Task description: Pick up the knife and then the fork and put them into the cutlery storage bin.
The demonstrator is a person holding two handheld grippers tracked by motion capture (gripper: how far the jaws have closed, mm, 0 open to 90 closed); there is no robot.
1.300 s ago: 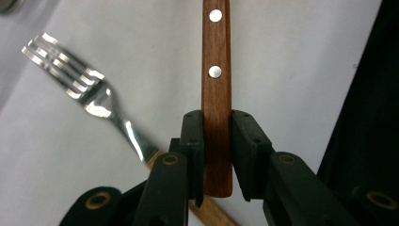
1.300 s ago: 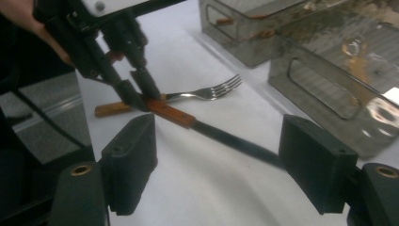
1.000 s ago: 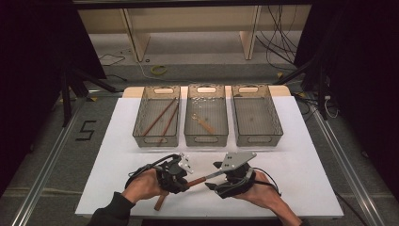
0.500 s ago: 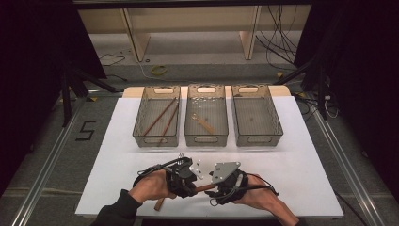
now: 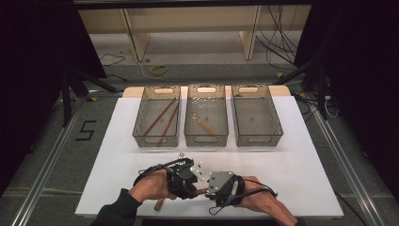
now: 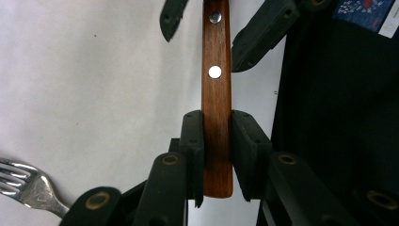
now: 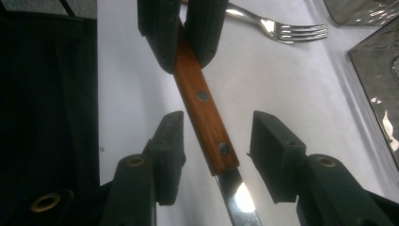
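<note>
Right gripper view: your left claw (image 7: pixel 182 35) at 12 o'clock grips the knife (image 7: pixel 203 106); your right claw (image 7: pixel 217 157), closing, straddles it untouched.

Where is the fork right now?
The fork lies on the white table at its near edge, just beyond the wooden-handled knife, which the left tool clamps, short of the three trays.

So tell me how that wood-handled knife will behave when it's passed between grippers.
The knife looks rigid, so it probably won't sag. Its flat riveted wooden handle should resist rolling. The polished blade may be slippery; the right gripper, whose jaws have just been closing, straddles the handle instead.
</note>
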